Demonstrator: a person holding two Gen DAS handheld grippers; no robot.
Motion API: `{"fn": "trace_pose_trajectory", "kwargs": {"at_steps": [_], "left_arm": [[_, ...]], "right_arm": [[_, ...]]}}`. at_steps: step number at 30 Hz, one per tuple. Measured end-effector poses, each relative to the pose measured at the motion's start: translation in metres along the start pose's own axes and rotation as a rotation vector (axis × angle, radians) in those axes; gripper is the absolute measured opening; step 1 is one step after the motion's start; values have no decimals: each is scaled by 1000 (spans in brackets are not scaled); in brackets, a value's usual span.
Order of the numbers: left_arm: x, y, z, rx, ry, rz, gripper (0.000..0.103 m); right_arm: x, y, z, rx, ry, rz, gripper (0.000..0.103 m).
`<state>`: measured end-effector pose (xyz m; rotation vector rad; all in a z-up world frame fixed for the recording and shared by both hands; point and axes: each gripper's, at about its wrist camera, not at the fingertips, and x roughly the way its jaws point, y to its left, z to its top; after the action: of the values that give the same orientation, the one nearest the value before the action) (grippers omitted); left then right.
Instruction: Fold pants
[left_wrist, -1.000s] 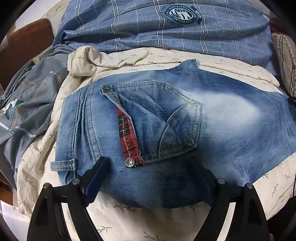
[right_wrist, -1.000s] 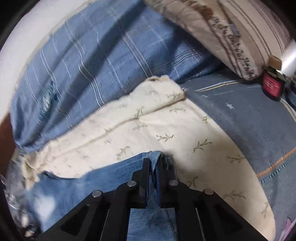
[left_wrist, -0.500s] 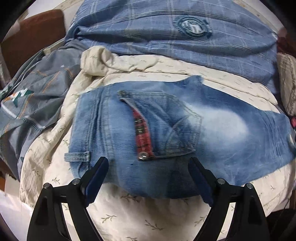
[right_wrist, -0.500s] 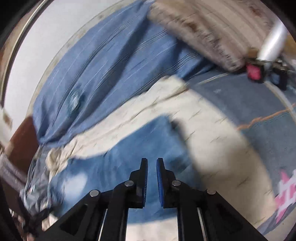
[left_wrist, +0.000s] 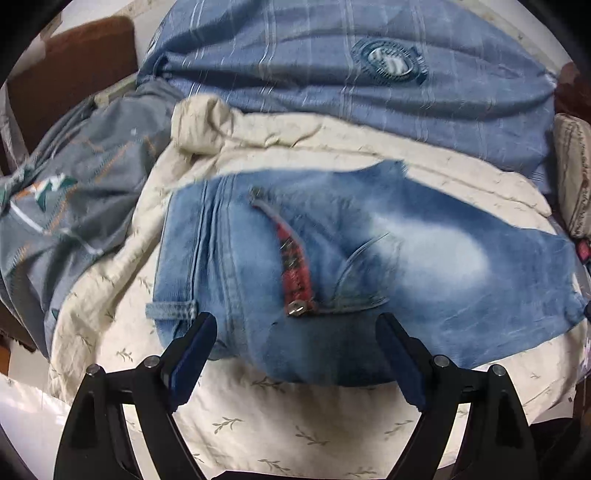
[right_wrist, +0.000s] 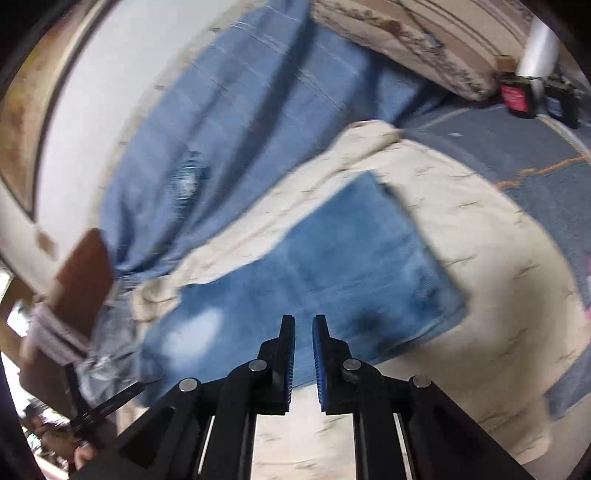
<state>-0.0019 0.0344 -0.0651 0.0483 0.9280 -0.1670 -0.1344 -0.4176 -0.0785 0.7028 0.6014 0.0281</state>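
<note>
While folded jeans (left_wrist: 369, 266) lie on cream quilt (left_wrist: 295, 424), left claw (left_wrist: 295, 332) gapes wide, empty; right claw (right_wrist: 303, 332) nearly closed, grips nothing.

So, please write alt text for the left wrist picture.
Folded blue jeans lie on a cream sheet, back pocket facing up. The left tool is wide open above their near edge, holding nothing.

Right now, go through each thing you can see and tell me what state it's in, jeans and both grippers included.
jeans: folded into a compact block, lying flat on the cream sheet, back pocket facing up
left gripper: wide open, holding nothing, above the near edge of the jeans
right gripper: nearly shut, nothing between the fingers
cream sheet: spread under the jeans, rumpled at the far edge
blue plaid cover: bunched behind the sheet
</note>
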Motion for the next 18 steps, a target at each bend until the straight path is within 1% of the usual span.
{"fn": "trace_pose_trajectory", "kwargs": {"at_steps": [3, 5, 8, 12, 14, 15, 16, 17, 18], "left_arm": [[-9, -10, 4, 22, -25, -20, 88], [-13, -18, 4, 34, -36, -29, 88], [-12, -28, 3, 39, -25, -36, 88], [-1, -45, 1, 50, 12, -61, 88], [6, -58, 1, 83, 20, -53, 88], [11, -64, 0, 99, 30, -48, 88], [15, -69, -1, 109, 41, -47, 88], [20, -74, -1, 116, 52, -51, 88], [25, -79, -2, 124, 61, -56, 88]], "right_arm": [[5, 6, -6, 15, 32, 70, 12], [9, 5, -11, 53, 55, 94, 12], [12, -6, -16, 117, 95, 98, 12], [8, -27, -15, 204, 84, 98, 13], [9, -39, -15, 269, 88, 94, 20], [10, -46, -14, 301, 95, 93, 34], [10, -53, -15, 342, 94, 85, 55], [9, -58, -14, 372, 79, 72, 62], [8, -61, -14, 384, 68, 64, 63]]}}
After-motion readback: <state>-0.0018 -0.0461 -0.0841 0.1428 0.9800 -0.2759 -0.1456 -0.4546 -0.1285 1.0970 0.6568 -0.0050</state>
